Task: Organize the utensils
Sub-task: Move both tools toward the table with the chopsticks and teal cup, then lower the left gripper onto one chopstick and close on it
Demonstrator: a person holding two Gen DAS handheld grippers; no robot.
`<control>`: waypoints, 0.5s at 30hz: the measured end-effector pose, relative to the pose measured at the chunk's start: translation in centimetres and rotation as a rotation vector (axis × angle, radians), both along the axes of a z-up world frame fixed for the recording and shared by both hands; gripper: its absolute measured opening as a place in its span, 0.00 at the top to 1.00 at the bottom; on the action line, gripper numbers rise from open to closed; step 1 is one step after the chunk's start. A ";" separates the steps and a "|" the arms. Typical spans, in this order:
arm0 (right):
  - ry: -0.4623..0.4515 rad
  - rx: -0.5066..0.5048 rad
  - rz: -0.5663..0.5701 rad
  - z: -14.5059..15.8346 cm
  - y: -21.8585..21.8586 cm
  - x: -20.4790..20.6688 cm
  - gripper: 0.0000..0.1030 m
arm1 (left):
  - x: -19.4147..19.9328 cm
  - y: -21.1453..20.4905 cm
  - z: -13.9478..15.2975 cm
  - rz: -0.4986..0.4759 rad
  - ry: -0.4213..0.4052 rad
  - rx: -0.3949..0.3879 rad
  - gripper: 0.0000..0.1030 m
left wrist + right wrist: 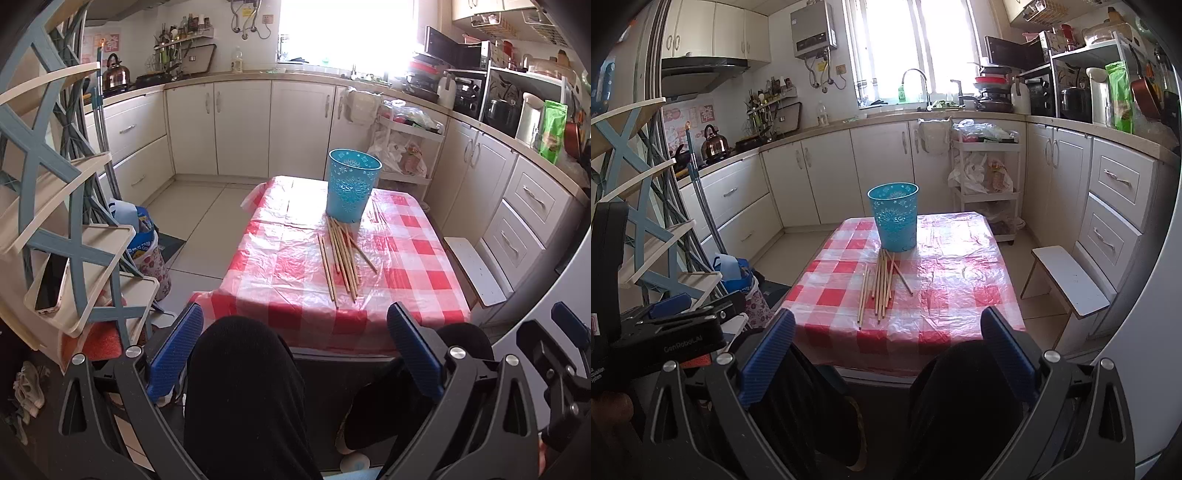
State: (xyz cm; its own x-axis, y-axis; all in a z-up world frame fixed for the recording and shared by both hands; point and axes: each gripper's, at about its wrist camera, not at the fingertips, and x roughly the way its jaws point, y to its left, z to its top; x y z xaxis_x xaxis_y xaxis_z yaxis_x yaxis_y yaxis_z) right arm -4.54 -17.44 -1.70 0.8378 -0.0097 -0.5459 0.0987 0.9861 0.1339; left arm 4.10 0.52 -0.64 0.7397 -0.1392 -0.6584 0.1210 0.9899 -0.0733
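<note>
The left gripper hangs low in front of the desk with its blue-padded fingers spread wide and nothing between them; behind the gap sit the person's dark-clad knees, which hide the desk's near edge. The right gripper is held the same way, fingers wide apart and empty, also over the knees, and its lower body is cut off by the frame. In the right wrist view the left gripper's black housing intrudes at the left edge, only partly seen; in the left wrist view the right gripper pokes in at the far right, too cropped to read.

Beyond the knees, the desk is covered by a red-and-white checked plastic cloth whose glare washes out the far half. A loose bundle of wooden chopsticks lies near the middle, most roughly parallel and pointing away, one or two slanting off to the right; their exact number is hard to tell where they overlap. Their far ends reach the foot of a blue cup-shaped holder standing upright near the desk's far edge; its inside is not visible. A few more thin sticks seem to lie just right of the holder, faint in the glare.

To the left stands a blue-and-cream rack with a phone on one shelf. A white stool sits right of the desk, and white cabinets line the far walls under a blown-out window.
</note>
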 end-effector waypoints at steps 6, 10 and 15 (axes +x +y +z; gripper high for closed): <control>0.008 0.004 0.013 -0.3 -0.6 2.1 0.06 | 2.0 -0.2 -0.3 0.027 -0.005 0.007 0.07; 0.012 0.008 0.021 -0.5 -0.7 3.4 0.06 | 3.0 -0.2 -0.3 0.040 -0.007 0.012 0.07; 0.006 0.006 0.030 -0.5 -0.7 4.9 0.06 | 4.5 -0.4 -0.7 0.045 0.000 0.020 0.07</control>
